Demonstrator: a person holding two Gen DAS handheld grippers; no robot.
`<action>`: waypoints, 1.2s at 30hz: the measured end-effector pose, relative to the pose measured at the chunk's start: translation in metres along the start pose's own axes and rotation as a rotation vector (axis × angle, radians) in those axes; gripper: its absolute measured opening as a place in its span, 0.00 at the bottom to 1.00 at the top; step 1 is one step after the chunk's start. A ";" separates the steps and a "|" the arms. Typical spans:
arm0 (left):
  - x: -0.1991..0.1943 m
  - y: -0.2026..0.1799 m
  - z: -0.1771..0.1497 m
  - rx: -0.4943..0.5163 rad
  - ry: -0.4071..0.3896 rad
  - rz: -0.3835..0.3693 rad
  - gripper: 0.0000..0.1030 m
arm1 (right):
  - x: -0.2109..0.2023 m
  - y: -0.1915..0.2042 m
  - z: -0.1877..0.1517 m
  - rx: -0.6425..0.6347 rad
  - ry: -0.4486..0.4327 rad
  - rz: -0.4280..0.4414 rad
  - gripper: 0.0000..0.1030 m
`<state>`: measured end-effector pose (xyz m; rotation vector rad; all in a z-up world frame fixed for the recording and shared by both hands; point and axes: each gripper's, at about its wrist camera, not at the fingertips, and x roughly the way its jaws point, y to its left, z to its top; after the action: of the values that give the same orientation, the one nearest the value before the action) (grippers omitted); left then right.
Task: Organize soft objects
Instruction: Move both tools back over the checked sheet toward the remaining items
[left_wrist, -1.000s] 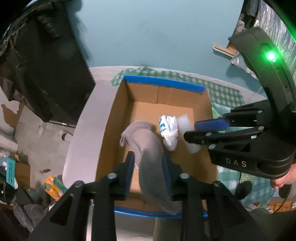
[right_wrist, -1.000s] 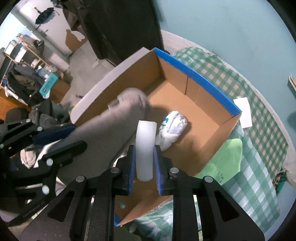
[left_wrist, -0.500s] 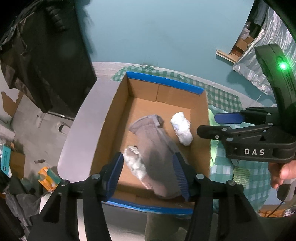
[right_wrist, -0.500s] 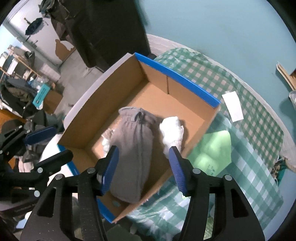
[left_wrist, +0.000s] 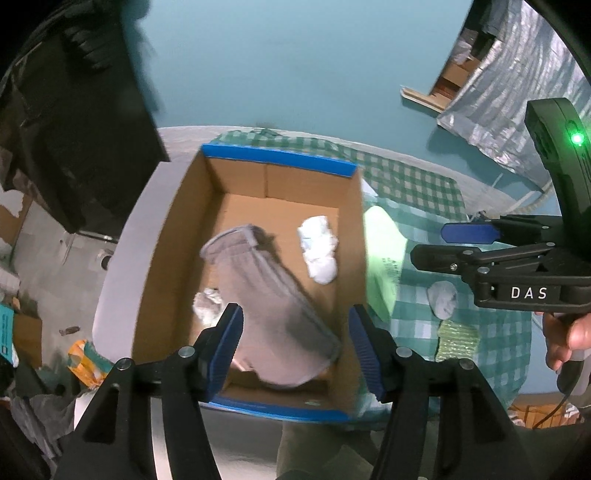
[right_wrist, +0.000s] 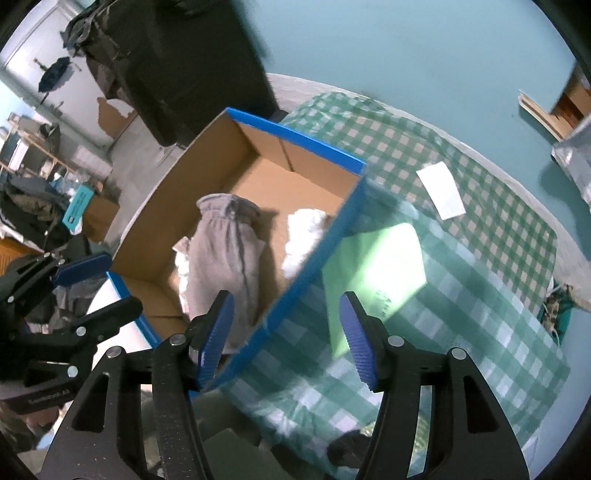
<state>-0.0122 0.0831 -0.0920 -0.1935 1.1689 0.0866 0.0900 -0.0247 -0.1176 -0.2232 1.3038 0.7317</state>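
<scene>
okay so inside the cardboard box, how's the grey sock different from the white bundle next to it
The grey sock is long and lies stretched out along the box floor; the white bundle is short and balled up. The sock is plain grey with a ribbed cuff, while the bundle is white with faint blue marks. The sock covers far more of the floor than the bundle. Both are soft fabric pieces lying loose in the cardboard box, held by neither gripper.

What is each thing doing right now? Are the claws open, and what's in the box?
cardboard box: open on top, soft things inside
grey sock: lying flat in the box, let go
white bundle: resting in the box
crumpled white piece: in the box, partly under the sock
small grey bundle: out on the checked cloth
left gripper: jaws opening, nothing held
right gripper: jaws opening, nothing held
</scene>
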 end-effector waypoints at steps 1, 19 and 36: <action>0.001 -0.005 0.001 0.010 0.002 -0.005 0.59 | -0.002 -0.004 -0.003 0.008 -0.001 -0.003 0.58; 0.016 -0.090 0.007 0.184 0.040 -0.082 0.66 | -0.033 -0.092 -0.070 0.190 0.011 -0.084 0.58; 0.059 -0.156 -0.009 0.334 0.150 -0.102 0.69 | -0.017 -0.145 -0.127 0.300 0.078 -0.133 0.59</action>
<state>0.0294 -0.0731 -0.1334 0.0370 1.3024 -0.2157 0.0749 -0.2092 -0.1733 -0.0951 1.4404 0.4113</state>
